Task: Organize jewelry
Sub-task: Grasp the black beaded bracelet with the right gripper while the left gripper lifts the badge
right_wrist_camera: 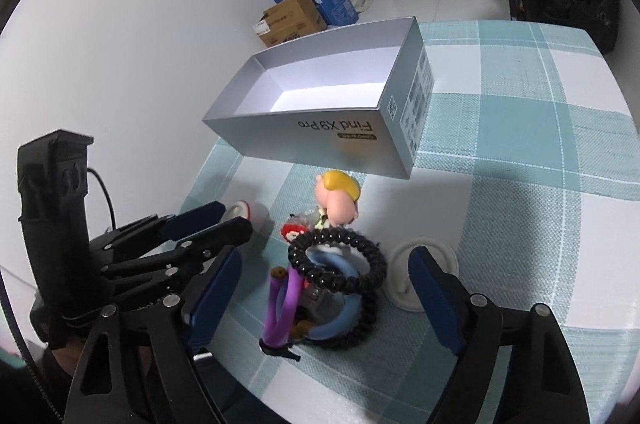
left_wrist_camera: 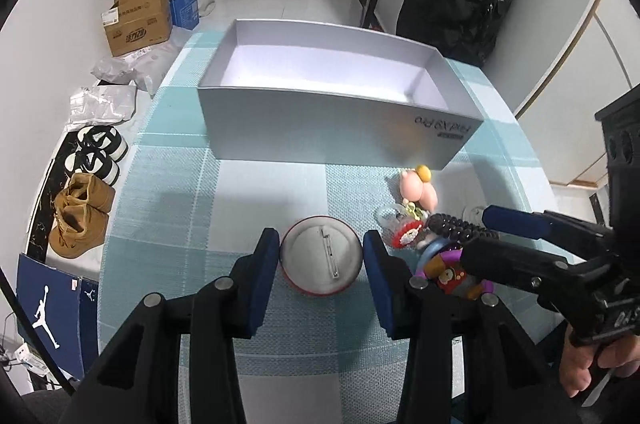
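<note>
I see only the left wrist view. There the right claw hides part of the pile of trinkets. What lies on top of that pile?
Observer: A black spiral hair tie lies on top, over a blue ring and beside a purple ring.
Operator: Does the right claw hold the tie?
Observer: No. The right claw is open, with one finger on each side of the pile.
Operator: Is anything printed on the short end of the box?
Observer: Yes. The silver cardboard box has a printed label with a QR code there.
</note>
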`<state>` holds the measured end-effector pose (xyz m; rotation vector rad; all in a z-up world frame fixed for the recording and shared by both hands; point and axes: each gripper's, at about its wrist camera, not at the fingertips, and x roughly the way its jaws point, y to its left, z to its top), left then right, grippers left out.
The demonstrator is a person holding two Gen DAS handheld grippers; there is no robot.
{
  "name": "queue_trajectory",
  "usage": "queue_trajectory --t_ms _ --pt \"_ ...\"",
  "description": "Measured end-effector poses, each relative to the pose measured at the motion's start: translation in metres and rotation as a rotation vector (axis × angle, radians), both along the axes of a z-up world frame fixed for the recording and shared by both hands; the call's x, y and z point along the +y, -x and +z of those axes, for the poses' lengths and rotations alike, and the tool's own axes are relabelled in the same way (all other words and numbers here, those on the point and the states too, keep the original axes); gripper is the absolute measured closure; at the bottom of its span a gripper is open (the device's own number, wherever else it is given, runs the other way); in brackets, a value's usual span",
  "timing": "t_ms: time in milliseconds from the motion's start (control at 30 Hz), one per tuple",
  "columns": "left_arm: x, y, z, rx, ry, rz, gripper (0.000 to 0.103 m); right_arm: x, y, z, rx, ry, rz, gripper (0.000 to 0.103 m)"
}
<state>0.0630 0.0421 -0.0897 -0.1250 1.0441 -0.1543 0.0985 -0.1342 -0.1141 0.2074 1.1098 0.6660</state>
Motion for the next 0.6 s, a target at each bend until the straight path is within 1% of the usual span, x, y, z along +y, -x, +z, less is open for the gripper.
queue_trajectory --t_ms 100,133,167,233,333,400,467,500,533,567,600 --pt "0.002 0.000 0.002 -0.009 0.013 0.009 0.066 -0.004 -0.003 -0.001 0.016 -0.022 -0.024 0.020" --pt "0.002 0.000 0.003 -0.011 0.013 0.012 0.066 -0.005 -0.004 -0.001 0.015 -0.018 -0.033 0.028" --pt "0.002 0.000 0.004 -0.014 0.016 0.013 0.066 -0.006 -0.004 0.000 0.012 -0.014 -0.035 0.038" --pt "0.004 0.000 0.005 -0.014 0.021 0.016 0.066 -0.005 -0.002 0.001 0.000 0.006 -0.033 0.043" --pt "0.006 0.000 0.005 -0.013 0.036 0.022 0.066 0.001 0.003 0.004 -0.033 0.042 0.000 0.052" --pt "0.006 -0.001 0.006 -0.013 0.041 0.026 0.066 0.007 0.009 0.005 -0.062 0.084 0.026 0.055" --pt "0.005 0.000 0.006 -0.015 0.044 0.028 0.066 0.011 0.012 0.004 -0.077 0.109 0.041 0.061" --pt "0.005 -0.001 0.007 -0.017 0.044 0.029 0.066 0.009 0.014 0.005 -0.081 0.114 0.043 0.062" --pt "0.005 0.000 0.007 -0.019 0.044 0.028 0.066 0.009 0.014 0.005 -0.084 0.112 0.041 0.064" --pt "0.004 0.000 0.007 -0.021 0.043 0.028 0.066 0.008 0.014 0.005 -0.082 0.105 0.041 0.069" --pt "0.004 0.001 0.007 -0.022 0.042 0.028 0.066 0.006 0.013 0.006 -0.082 0.095 0.038 0.072"
